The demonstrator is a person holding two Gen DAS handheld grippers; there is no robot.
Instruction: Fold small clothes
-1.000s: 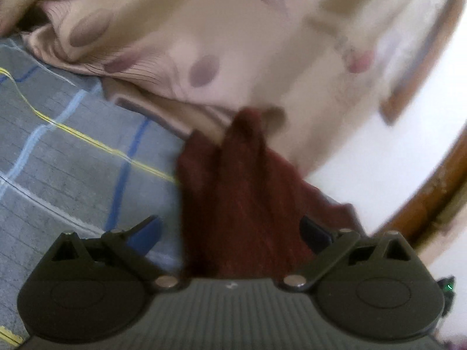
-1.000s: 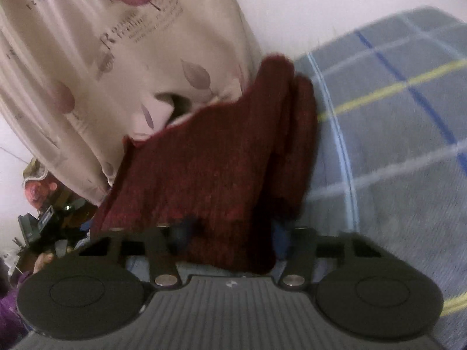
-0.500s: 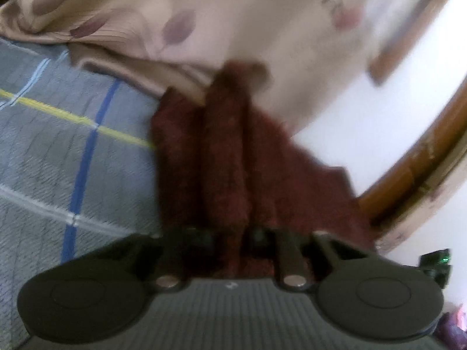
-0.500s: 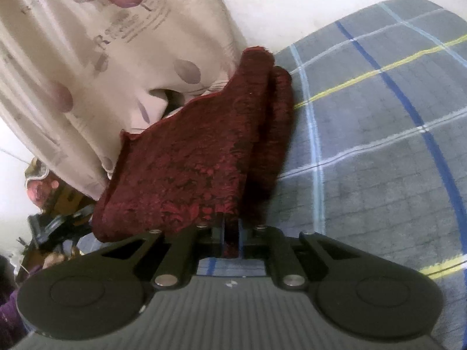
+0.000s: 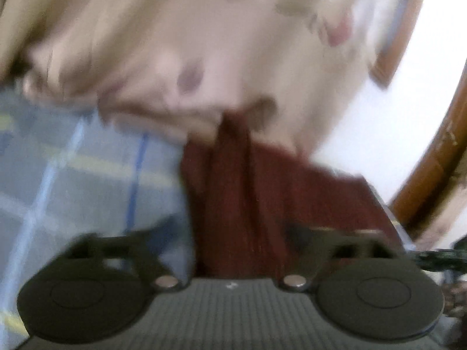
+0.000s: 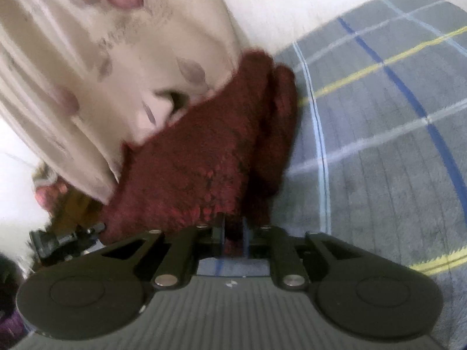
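A small dark red knitted garment (image 6: pixel 216 145) lies bunched at the edge of a grey checked bedsheet (image 6: pixel 379 134), against a beige leaf-print curtain (image 6: pixel 96 58). My right gripper (image 6: pixel 233 233) is shut on the near edge of the garment, red cloth pinched between its pads. In the blurred left wrist view the garment (image 5: pixel 233 189) runs up between the jaws of my left gripper (image 5: pixel 233 233), which stand wide apart. The cloth lies in the gap without being pinched. The bedsheet (image 5: pixel 73 175) shows at the left.
The beige curtain (image 5: pixel 175 43) hangs just behind the garment. A white wall (image 5: pixel 379 116) and a curved wooden frame (image 5: pixel 432 160) are at the right in the left wrist view. Dark clutter (image 6: pixel 58 239) lies at the lower left in the right wrist view.
My left gripper, shut on the garment half a second ago, has opened wide and the view has shifted and blurred. My right gripper closed on the garment's edge and still holds it.
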